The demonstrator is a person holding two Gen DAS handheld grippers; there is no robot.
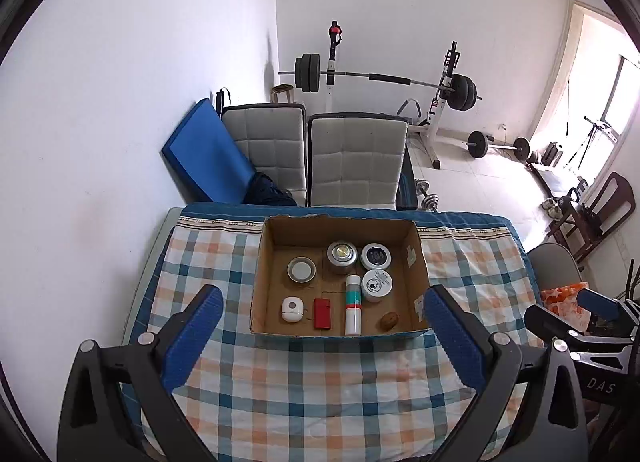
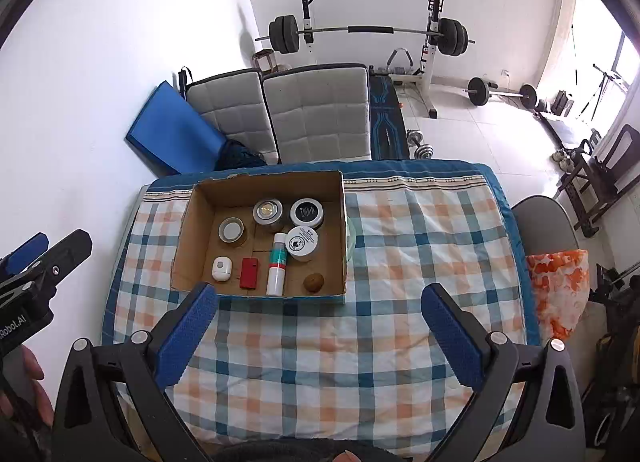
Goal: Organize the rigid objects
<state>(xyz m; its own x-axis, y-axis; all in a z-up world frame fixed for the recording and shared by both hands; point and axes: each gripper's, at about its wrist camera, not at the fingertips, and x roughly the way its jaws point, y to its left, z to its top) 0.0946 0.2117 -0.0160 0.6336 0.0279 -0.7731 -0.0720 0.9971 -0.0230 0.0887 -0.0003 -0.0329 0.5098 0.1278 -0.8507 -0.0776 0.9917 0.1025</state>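
Note:
An open cardboard box (image 1: pixel 276 234) (image 2: pixel 200 198) stands on the checked tablecloth. Inside lie a white and teal tube (image 1: pixel 353 304) (image 2: pixel 277 264), a red lighter-like block (image 1: pixel 322 313) (image 2: pixel 249 273), a small white device (image 1: pixel 292 309) (image 2: pixel 221 269), a brown nut-like object (image 1: pixel 389 320) (image 2: pixel 313 282), and several round tins and jars (image 1: pixel 342 257) (image 2: pixel 267 213). My left gripper (image 1: pixel 323 304) is open and empty, held above the table in front of the box. My right gripper (image 2: pixel 319 300) is open and empty, in front and to the right of the box.
The checked cloth (image 1: pixel 304 390) (image 2: pixel 400 246) covers the table. Two grey padded chairs (image 1: pixel 356 158) (image 2: pixel 320 114) stand behind it, with a blue mat (image 1: pixel 204 154) against the wall. A barbell rack (image 1: pixel 384 80) stands farther back. An orange patterned bag (image 2: pixel 558 282) hangs right.

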